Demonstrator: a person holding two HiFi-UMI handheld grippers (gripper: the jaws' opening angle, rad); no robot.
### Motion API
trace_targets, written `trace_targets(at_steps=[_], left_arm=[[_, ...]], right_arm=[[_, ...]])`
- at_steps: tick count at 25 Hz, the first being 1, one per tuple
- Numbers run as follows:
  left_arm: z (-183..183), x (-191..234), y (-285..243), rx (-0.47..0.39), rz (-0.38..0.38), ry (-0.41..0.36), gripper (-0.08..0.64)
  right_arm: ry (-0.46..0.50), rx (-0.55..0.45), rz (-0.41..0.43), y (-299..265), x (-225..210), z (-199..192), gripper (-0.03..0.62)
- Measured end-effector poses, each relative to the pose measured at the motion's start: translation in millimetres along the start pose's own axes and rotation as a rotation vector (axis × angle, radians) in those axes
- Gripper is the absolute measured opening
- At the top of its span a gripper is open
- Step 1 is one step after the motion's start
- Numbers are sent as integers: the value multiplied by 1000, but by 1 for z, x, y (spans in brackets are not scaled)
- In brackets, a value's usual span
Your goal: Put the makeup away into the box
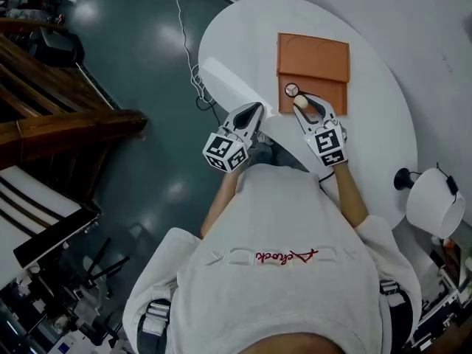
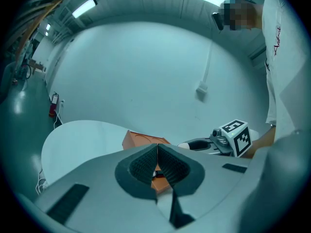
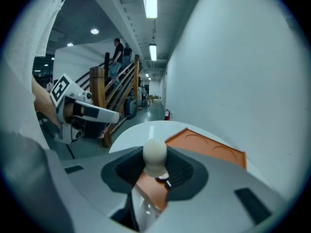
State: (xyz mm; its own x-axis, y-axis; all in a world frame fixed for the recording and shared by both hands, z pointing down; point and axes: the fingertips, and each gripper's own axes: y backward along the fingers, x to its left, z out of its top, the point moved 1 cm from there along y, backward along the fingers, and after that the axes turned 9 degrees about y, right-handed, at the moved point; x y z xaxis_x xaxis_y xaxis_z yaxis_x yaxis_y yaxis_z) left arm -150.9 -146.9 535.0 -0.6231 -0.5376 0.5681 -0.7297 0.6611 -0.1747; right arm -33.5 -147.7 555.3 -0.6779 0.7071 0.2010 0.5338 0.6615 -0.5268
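Observation:
An open orange box (image 1: 313,59) lies on the round white table (image 1: 376,124). My right gripper (image 1: 303,102) hovers at the box's near edge, shut on a cream egg-shaped makeup sponge (image 1: 300,102). In the right gripper view the sponge (image 3: 154,155) stands upright between the dark pads, with the orange box (image 3: 209,147) behind it. A small round black-rimmed item (image 1: 292,90) sits at the box's near left corner. My left gripper (image 1: 257,110) is at the table's near edge, left of the box, shut and empty. Its pads (image 2: 146,165) meet in the left gripper view.
A white flat piece (image 1: 230,84) lies on the table's left side. A white cable (image 1: 184,43) hangs off the table's left edge. A wooden staircase (image 1: 59,116) stands at the left. A white round lamp-like thing (image 1: 435,201) is at the right.

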Motion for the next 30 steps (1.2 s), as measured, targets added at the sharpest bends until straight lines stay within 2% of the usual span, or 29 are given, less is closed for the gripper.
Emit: trace_targets(at_steps=[6, 12, 25, 27, 29, 30], left_arm=[[-1, 5, 4, -7, 9, 15, 12], [-1, 7, 3, -7, 14, 17, 12], [0, -1, -6, 5, -7, 4, 12], [0, -3, -6, 6, -12, 0, 12], [1, -5, -7, 7, -18, -6, 12], [2, -6, -7, 8, -23, -10, 12]], right_arm=[[3, 83, 105, -23, 6, -25, 147], [-5, 189, 163, -37, 13, -54, 184], [-17, 149, 111, -26, 8, -46, 189], [-10, 143, 76, -24, 5, -44, 142], [4, 129, 25, -19, 0, -40, 23], [1, 115, 8, -17, -2, -38, 23]])
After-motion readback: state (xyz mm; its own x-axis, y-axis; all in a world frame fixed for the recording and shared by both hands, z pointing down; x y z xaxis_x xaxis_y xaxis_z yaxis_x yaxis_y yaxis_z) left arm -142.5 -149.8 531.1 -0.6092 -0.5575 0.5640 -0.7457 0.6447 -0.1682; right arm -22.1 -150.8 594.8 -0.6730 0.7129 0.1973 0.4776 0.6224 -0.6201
